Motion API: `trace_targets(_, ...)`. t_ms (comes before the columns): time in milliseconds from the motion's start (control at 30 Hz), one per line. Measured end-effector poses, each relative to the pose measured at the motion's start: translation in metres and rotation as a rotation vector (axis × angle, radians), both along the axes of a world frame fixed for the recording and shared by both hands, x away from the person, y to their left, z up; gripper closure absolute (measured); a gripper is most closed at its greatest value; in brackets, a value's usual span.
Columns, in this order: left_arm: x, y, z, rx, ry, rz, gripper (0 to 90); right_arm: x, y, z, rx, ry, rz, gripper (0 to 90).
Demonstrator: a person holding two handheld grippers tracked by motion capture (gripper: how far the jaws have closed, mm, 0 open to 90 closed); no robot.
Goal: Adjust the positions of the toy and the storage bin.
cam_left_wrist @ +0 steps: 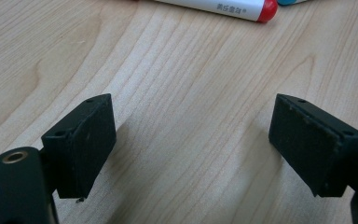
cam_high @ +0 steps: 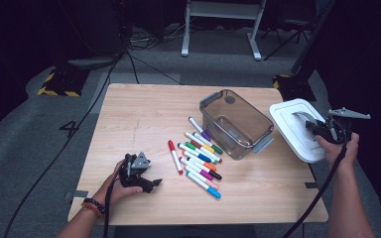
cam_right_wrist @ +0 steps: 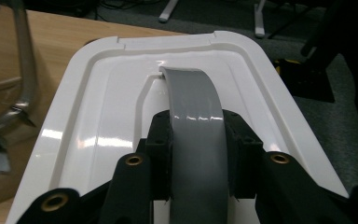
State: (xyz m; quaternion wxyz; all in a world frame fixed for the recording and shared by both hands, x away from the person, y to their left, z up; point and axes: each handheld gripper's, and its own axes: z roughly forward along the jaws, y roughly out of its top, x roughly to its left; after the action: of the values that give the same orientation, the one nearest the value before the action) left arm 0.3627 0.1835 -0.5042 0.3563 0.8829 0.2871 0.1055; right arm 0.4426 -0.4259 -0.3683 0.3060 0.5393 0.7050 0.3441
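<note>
Right tongs (cam_right_wrist: 198, 156): closed down on the grey handle (cam_right_wrist: 193, 98) of the white lid (cam_right_wrist: 98, 116), pads pressing both sides of the strap. Grip looks square and centred.

In the high view the right tongs (cam_high: 313, 126) hold the lid (cam_high: 290, 131) at the right edge of the worktop (cam_high: 144, 114), partly overhanging it. It sits just beside the clear bin (cam_high: 243, 131) without covering it. Can't tell whether the lid rests on the wood or hangs clear of it.

Left tongs (cam_left_wrist: 191, 149): jaws apart, nothing between them but bare wood. In the high view the left tongs (cam_high: 151, 184) sit low on the near-left of the worktop, hand resting. The red marker (cam_high: 174, 156) lies just beyond them; its capped end shows at the top of the left gripper view (cam_left_wrist: 223, 7).

The rest of the markers (cam_high: 201, 158) lie in a loose row between the left tongs and the bin, all out on the worktop. The bin is open and looks empty, though the tinted wall makes that unclear.

My read on the step: lid handling. The lid is off and held aside, and loading hasn't started.

Next move, as I see it:
- Set the lid fully onto the worktop so it doesn't tip off the edge.
- Let go only once it's flat.
- Left side then lines up across the red marker's barrel, not along it.
- Those markers are round and will roll if nudged.
</note>
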Motion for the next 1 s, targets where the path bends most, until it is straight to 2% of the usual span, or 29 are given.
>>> trace_targets(133,0.000,0.000,0.000,-0.001,0.000,-0.001,15.2,0.000,-0.006,-0.009,0.016,0.017,-0.010,67.2)
trace_targets(433,0.000,0.000,0.000,0.000,0.000,0.000,15.2,0.007,0.003,-0.040,-0.004,0.075,0.001,67.2)
trace_targets(567,0.000,0.000,0.000,-0.001,0.000,-0.001,15.2,0.012,0.010,-0.057,0.040,0.105,0.010,67.1)
trace_targets(633,0.000,0.000,0.000,-0.001,0.000,-0.001,15.2,0.014,0.015,-0.066,0.040,0.124,0.012,67.1)
trace_targets(767,0.000,0.000,0.000,-0.001,0.000,-0.001,15.2,0.016,0.026,-0.081,0.033,0.153,0.036,66.5)
trace_targets(800,0.000,0.000,0.000,-0.001,0.000,-0.001,15.2,0.017,0.028,-0.084,0.033,0.157,0.057,64.7)
trace_targets(867,0.000,0.000,0.000,0.000,0.000,-0.001,15.2,0.017,0.033,-0.087,0.028,0.181,0.104,58.8)
trace_targets(900,0.000,0.000,0.000,-0.002,0.000,-0.001,15.2,0.016,0.035,-0.087,0.012,0.186,0.106,58.8)
trace_targets(1000,0.000,0.000,0.000,0.000,0.000,0.000,15.2,0.014,0.037,-0.088,0.016,0.190,0.122,56.1)
